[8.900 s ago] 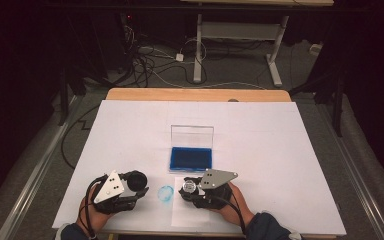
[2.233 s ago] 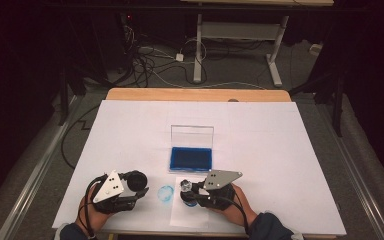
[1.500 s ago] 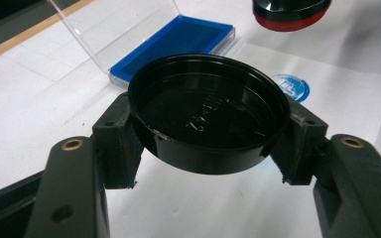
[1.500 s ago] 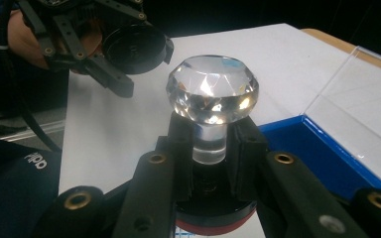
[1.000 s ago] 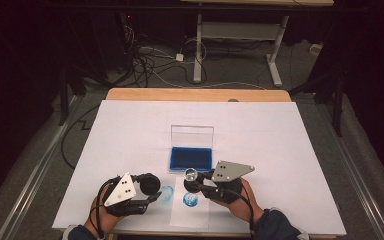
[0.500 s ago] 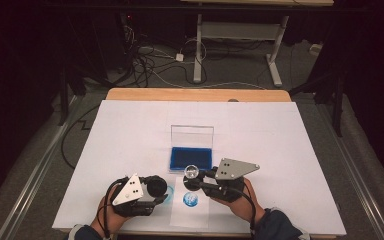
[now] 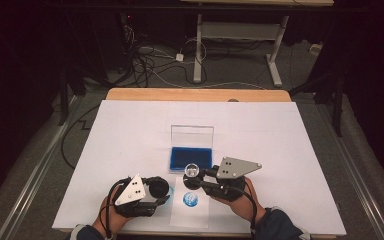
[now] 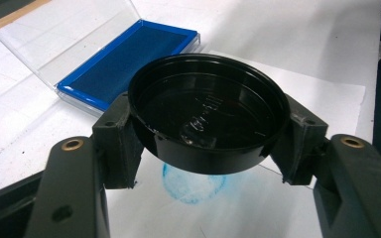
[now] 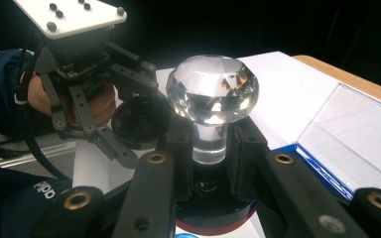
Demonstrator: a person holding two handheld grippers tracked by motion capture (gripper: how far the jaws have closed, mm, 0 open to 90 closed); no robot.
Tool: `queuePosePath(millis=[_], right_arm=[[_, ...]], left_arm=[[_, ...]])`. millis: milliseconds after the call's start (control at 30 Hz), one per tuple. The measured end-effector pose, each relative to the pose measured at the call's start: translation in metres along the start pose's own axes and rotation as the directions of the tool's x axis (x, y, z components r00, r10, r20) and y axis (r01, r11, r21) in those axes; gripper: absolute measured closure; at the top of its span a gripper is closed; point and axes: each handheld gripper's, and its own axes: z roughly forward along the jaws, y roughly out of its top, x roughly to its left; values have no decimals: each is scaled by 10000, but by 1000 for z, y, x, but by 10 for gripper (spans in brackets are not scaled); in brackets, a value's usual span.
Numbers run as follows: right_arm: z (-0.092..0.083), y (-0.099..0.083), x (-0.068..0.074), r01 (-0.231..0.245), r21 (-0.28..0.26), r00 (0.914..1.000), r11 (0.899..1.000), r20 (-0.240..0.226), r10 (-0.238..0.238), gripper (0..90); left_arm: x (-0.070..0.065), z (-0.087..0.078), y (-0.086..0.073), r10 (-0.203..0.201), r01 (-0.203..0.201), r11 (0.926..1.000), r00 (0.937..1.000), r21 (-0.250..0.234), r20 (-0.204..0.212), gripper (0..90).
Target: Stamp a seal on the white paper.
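White table (image 7: 290, 150) | left hand-held gripper (image 8: 206, 144) – clamped on black lid (image 8: 206, 111) | right hand-held gripper (image 9: 209, 148) – clamped on crystal-topped stamp (image 9: 212, 91)

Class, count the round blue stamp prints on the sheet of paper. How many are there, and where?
1. A round blue print lies on the paper sheet, between the two grippers and near the ink pad. Others might hide under the grippers.

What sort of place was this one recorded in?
Probably a lab or workshop set up for recording: a white-covered table, loose cables on the floor, dark surroundings, and another desk frame behind.
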Motion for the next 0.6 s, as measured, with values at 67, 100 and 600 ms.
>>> queuePosePath(millis=[67,100,600], right_arm=[[-1,0,-1,-5,-49,10000,10000,26,5,750],[-2,1,-1,-11,-72,10000,10000,48,11,750],[-7,3,-3,-68,-246,9999,9997,121,71,750]], left_arm=[[0,0,0,-10,10,10000,10000,13,21,361],[0,1,0,-11,11,10000,10000,14,29,361],[0,6,3,49,-48,10000,9998,-32,193,361]])
